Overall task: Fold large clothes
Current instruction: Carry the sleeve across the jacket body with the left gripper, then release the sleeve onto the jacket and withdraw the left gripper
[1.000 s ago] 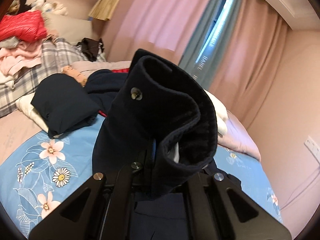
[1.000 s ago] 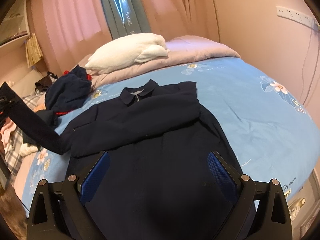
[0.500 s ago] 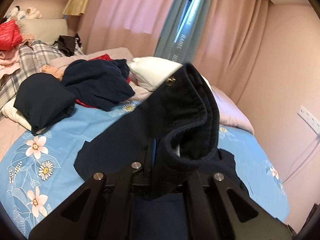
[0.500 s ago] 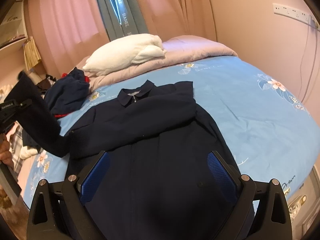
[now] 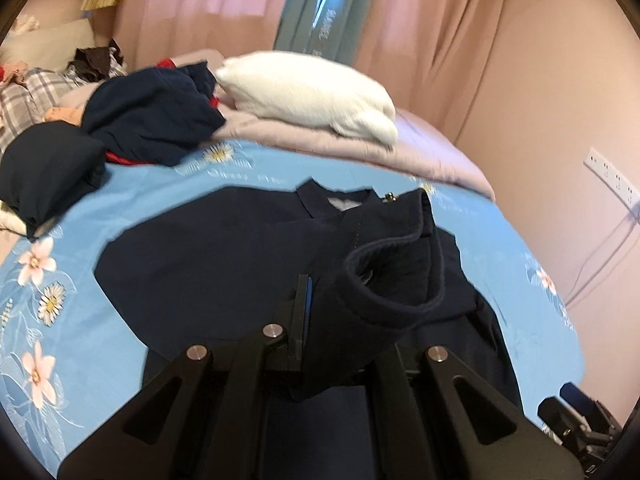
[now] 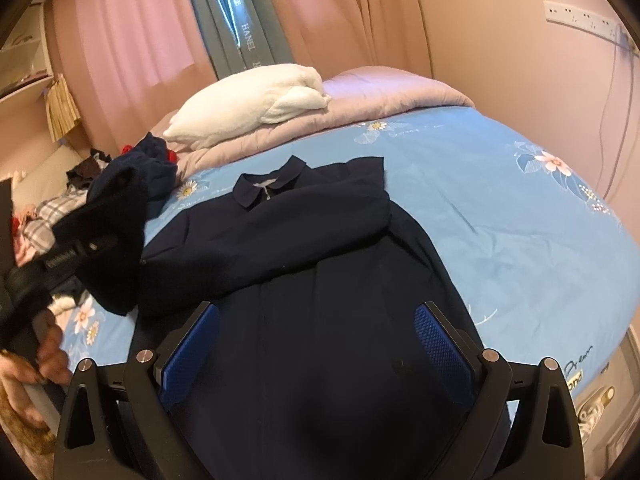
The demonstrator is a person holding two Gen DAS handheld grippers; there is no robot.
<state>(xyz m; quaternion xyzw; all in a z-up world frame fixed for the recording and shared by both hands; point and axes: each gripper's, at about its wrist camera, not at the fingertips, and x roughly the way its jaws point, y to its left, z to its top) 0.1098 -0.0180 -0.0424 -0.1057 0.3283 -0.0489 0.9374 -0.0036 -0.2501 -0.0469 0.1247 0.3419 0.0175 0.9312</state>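
Left tongs point(image 5: 308, 312) pinch the navy coat's point(image 6: 320, 280) sleeve cuff point(image 5: 394, 276); the cloth hides their tips. Right tongs point(image 6: 318, 344) stand spread above the coat on the bed point(image 6: 500, 208). Cuff button point(image 5: 389, 197) appears blurred, probably metal.

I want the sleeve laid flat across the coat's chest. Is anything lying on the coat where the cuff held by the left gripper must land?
Nothing visible: the left gripper holds the cuff above the navy coat, whose front is bare.

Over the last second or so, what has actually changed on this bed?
The left gripper, clamped on the navy sleeve cuff, has carried it from out at the side in over the navy coat. The right gripper stayed open above the coat's lower part; the white pillow hasn't moved.
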